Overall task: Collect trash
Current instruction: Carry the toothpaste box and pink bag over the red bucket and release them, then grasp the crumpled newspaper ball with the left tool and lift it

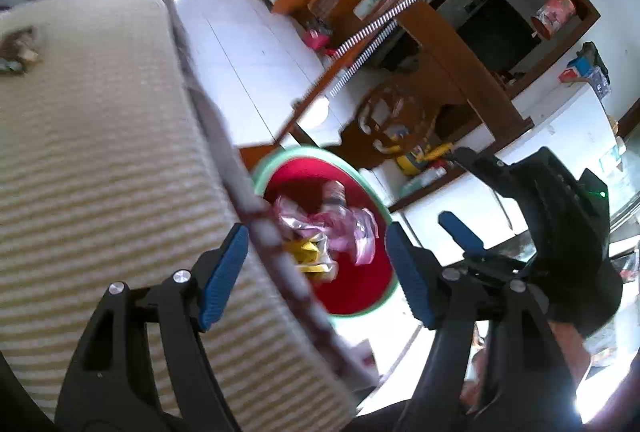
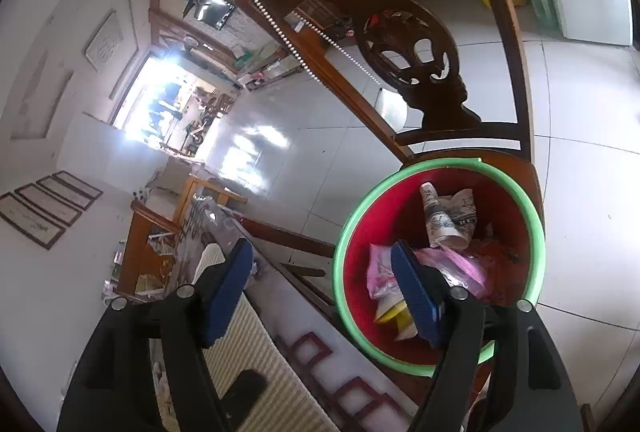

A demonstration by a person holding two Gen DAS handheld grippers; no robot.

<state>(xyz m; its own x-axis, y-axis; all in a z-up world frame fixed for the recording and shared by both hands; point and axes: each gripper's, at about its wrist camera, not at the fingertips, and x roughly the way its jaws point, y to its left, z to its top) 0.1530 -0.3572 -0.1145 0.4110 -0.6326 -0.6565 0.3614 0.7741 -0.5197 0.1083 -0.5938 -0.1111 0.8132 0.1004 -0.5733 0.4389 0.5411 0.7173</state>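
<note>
**Mia:** Left wrist view first. What is on the left side?

**Ben:** A striped cloth (image 1: 100,160) on the surface. Some small bits (image 1: 18,50) lie far back on it, too blurry to name. Then come the blue fingers (image 1: 224,268) of the left gripper (image 1: 316,268). They are wide apart and nothing is between them.

**Mia:** And past them?

**Ben:** A red bucket (image 1: 356,296) with a green rim, just beside the surface edge and lower down. The trash is inside it: pink wrappers (image 1: 340,228) and something yellow (image 1: 306,252). To the right is the right gripper (image 1: 456,228), also wide apart with nothing in it.

**Mia:** Now the right wrist view, left to right.

**Ben:** A white wall with framed pictures (image 2: 44,210), then a bright doorway (image 2: 168,104). The striped cloth (image 2: 256,360) is low down, with a dark thing (image 2: 248,388) on it. The right gripper (image 2: 324,292) has its fingers (image 2: 230,292) spread wide, holding nothing.

**Mia:** And the bucket?

**Ben:** The red bucket (image 2: 360,244) sits on a wooden chair (image 2: 416,44). Inside are the pink wrappers (image 2: 456,264), the yellow bit (image 2: 394,314) and a crumpled paper (image 2: 448,216).
</note>
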